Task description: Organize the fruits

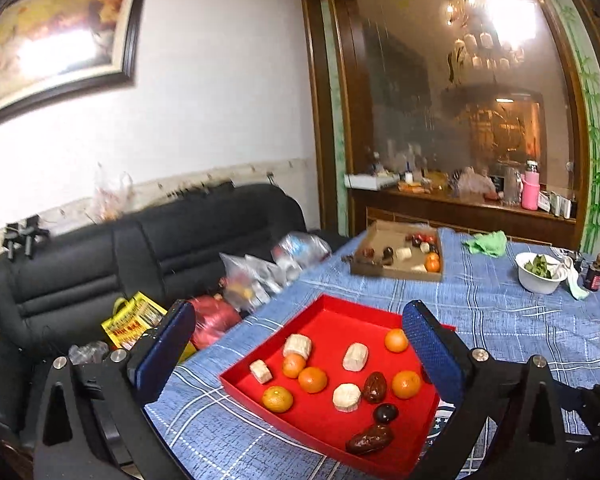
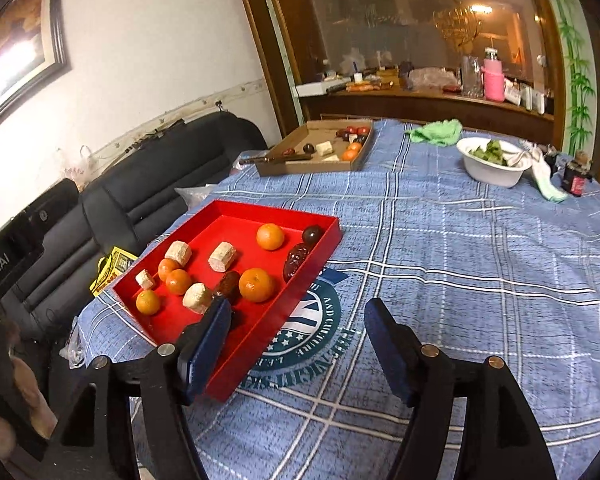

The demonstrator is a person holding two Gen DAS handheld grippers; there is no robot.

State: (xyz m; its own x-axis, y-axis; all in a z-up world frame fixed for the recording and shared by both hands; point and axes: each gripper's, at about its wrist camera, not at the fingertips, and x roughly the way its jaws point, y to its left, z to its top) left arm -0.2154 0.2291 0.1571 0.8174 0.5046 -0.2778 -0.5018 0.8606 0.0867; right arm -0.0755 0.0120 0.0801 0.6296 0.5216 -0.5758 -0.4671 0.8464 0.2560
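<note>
Blue plaid tablecloth covering table. Red tray sitting near its left edge, carrying oranges, pale chunks, dark dates. Cardboard box lying beyond. Left gripper, right gripper: both gaping wide, gripping nothing.

Ahead of the left tool, the red tray holds five mandarins, four pale sugarcane chunks, two wrinkled red dates and one dark round fruit. Farther ahead, one cardboard box holds more fruit, too small to count. Ahead to the right stand one white bowl and one green cloth.
</note>
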